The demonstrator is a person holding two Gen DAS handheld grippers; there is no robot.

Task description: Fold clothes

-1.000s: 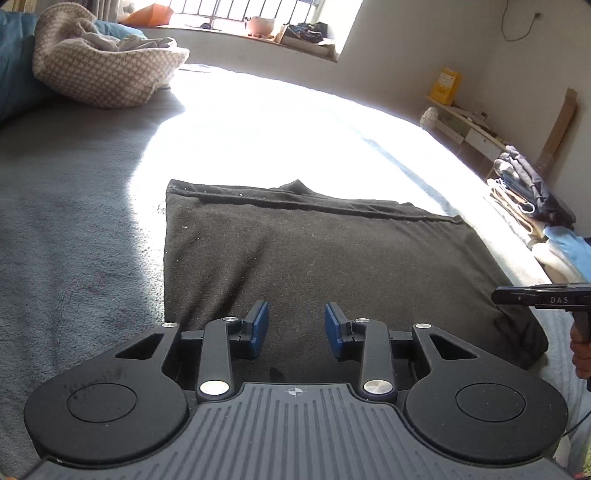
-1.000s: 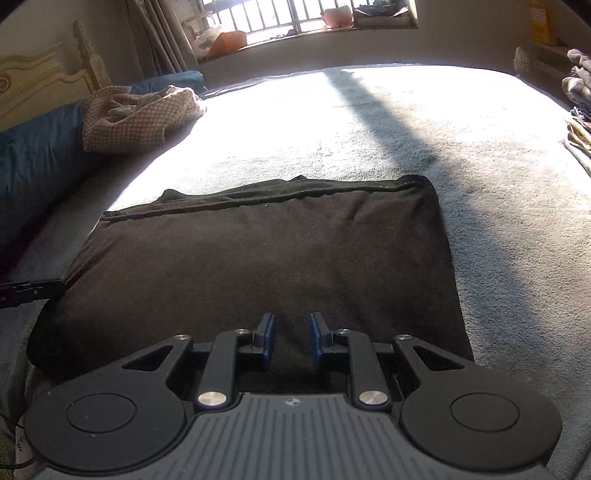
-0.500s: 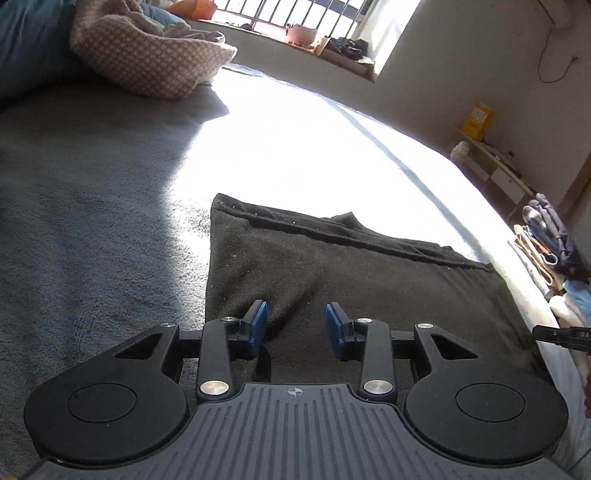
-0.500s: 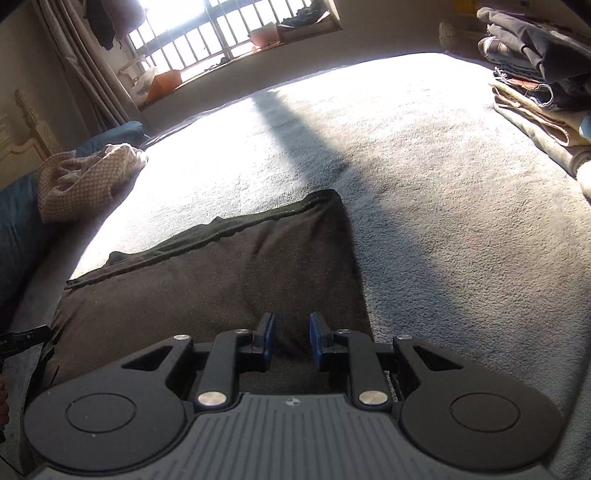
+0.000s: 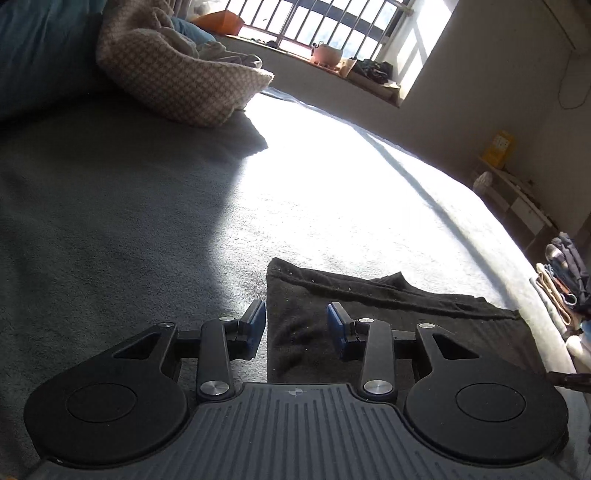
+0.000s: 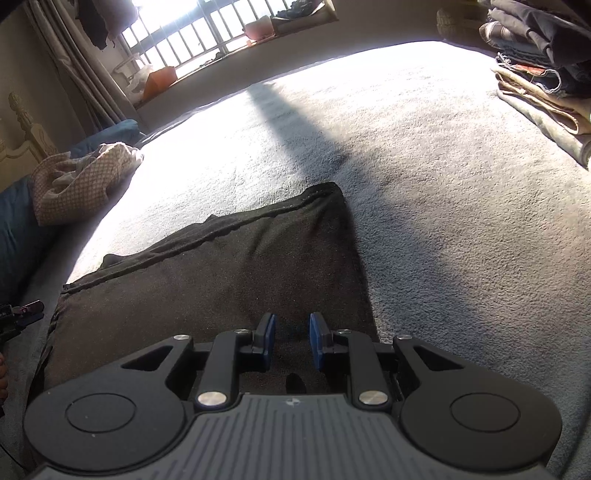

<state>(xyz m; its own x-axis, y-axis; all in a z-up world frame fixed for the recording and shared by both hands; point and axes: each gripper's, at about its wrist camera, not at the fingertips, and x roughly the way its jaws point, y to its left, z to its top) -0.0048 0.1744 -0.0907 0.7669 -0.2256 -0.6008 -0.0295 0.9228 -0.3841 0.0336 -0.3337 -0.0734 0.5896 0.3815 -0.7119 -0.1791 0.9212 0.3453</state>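
A black garment (image 5: 388, 325) lies folded into a flat rectangle on the grey bed (image 5: 110, 221). In the left wrist view, my left gripper (image 5: 295, 310) hovers over its near left edge. Its blue pads stand apart, one over the blanket and one over the cloth, and nothing is pinched. My right gripper (image 6: 292, 321) hangs above the near right part of the black garment (image 6: 221, 280). A narrow gap shows between its pads, with only dark cloth beneath it. The garment's far right corner lies flat ahead of it.
A checked cloth (image 5: 177, 81) lies heaped by blue pillows (image 5: 37, 48) at the far left. A stack of folded clothes (image 6: 535, 74) sits at the bed's right edge. Sunlit grey blanket (image 6: 461, 221) stretches beyond the garment toward a barred window (image 5: 314, 22).
My left gripper has slid left from the garment's middle to its left edge. My right gripper has shifted right, toward the garment's right side. Both pairs of jaws look about as wide as before.
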